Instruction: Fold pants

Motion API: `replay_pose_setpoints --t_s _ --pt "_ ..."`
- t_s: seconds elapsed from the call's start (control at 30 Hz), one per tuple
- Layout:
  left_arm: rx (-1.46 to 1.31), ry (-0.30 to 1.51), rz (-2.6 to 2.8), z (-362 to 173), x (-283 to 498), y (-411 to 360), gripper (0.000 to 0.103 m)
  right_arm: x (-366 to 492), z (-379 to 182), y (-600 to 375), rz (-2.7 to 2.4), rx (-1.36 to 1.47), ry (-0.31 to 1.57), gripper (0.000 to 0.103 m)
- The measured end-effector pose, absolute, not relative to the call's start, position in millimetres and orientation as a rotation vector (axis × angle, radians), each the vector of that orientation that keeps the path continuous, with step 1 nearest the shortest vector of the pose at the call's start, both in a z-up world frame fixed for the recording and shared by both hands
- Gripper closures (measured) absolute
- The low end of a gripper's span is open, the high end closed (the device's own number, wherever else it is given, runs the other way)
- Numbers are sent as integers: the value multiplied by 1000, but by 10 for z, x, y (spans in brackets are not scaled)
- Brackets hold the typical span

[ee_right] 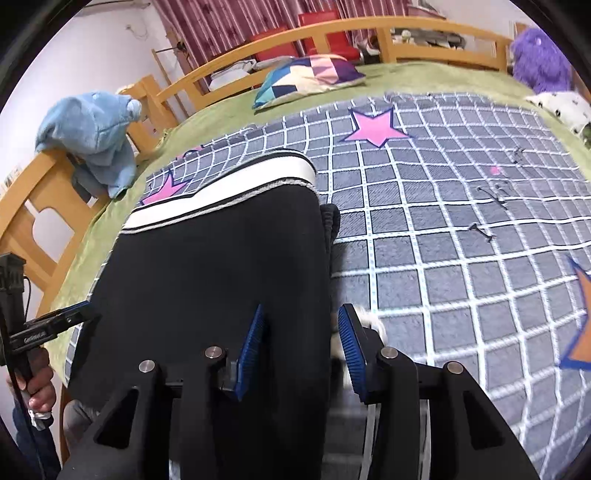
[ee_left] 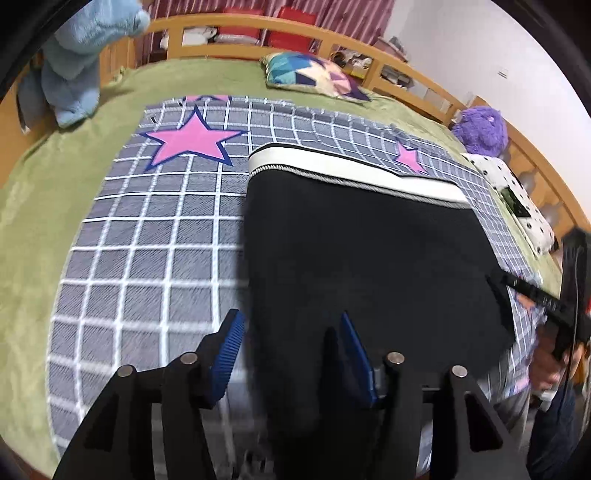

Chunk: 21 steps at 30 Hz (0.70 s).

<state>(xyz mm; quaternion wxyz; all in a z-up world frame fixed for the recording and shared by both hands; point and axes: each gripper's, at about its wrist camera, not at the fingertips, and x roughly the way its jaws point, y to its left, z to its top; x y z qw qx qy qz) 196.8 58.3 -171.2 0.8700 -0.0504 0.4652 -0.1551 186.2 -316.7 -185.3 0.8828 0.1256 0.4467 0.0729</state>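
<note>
Your left gripper [ee_left: 291,354] and right gripper [ee_right: 301,347] both gape around the black pants [ee_left: 362,266], spread mid-blanket [ee_left: 147,240] toward the bed's near edge; folding looks barely begun.

A bedroom — wooden-railed bed [ee_left: 236,22], pillow [ee_right: 306,79], plush toys [ee_left: 480,129].

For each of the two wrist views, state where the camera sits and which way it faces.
Left wrist view: sits on the left hand-held gripper, facing across the bed over the black pants toward the wooden headboard; its own blue-padded fingers show, with the other gripper at right.
Right wrist view: sits on the right hand-held gripper, facing the same way over the pants' right edge; its own fingers show.
Shared: pants, checked blanket, patchwork pillow.
</note>
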Motion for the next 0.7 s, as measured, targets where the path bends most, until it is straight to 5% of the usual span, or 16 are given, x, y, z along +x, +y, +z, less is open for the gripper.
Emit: replay_pose_setpoints --t_s 0.3,0.7 --pt "50 899 -389 -1882 857 509 45 1236 -1952 -3201 174 356 949 60" --pt "244 881 -282 -2193 749 243 45 994 -1966 -3171 168 372 925 60"
